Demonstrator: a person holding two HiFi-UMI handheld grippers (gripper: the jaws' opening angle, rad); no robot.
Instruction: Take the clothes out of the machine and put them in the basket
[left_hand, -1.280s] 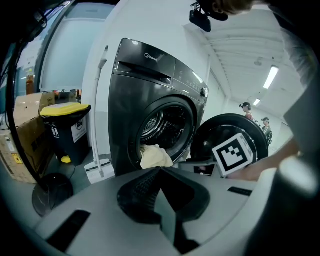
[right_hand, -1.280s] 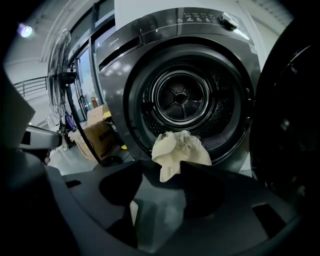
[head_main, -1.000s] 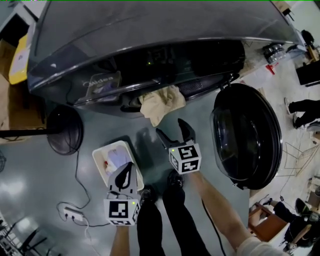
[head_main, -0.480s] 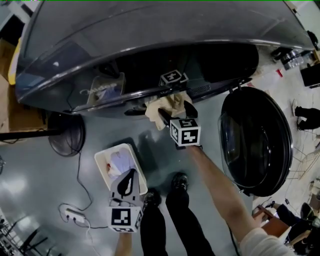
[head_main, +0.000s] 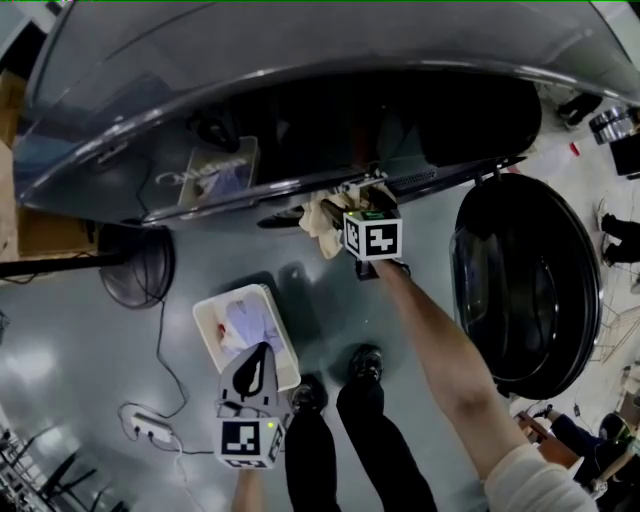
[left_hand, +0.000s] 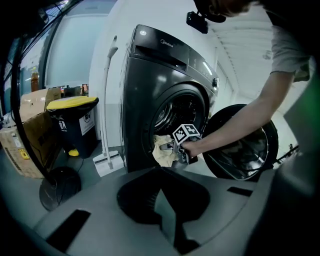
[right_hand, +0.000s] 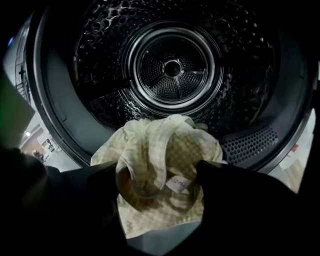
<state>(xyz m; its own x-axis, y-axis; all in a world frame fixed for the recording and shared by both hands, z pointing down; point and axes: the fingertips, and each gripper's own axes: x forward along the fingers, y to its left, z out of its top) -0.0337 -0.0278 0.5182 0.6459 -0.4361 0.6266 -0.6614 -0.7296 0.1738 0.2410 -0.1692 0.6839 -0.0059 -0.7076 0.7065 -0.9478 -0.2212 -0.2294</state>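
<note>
A cream checked cloth (right_hand: 160, 165) hangs over the lower rim of the dark front-loading machine (left_hand: 150, 90), in front of the bare drum (right_hand: 172, 67). My right gripper (right_hand: 160, 175) is at that opening; its jaws have just been opening and stand wide, one on each side of the cloth (head_main: 322, 215) without pressing it. The white basket (head_main: 210, 320) sits on the floor with a pale garment (head_main: 250, 325) inside. My left gripper (head_main: 258, 360) hovers over the basket's near corner, jaws together and holding nothing.
The machine's round door (head_main: 525, 280) stands swung open to the right. A black round stand base (head_main: 135, 265) and a power strip with cable (head_main: 140, 425) lie left of the basket. The person's shoes (head_main: 365, 360) are beside it. A yellow-lidded bin (left_hand: 75, 120) stands left of the machine.
My right gripper has travelled from above the floor up to the machine's opening and now straddles the cloth, jaws wider. The left gripper stays over the basket, slightly lower.
</note>
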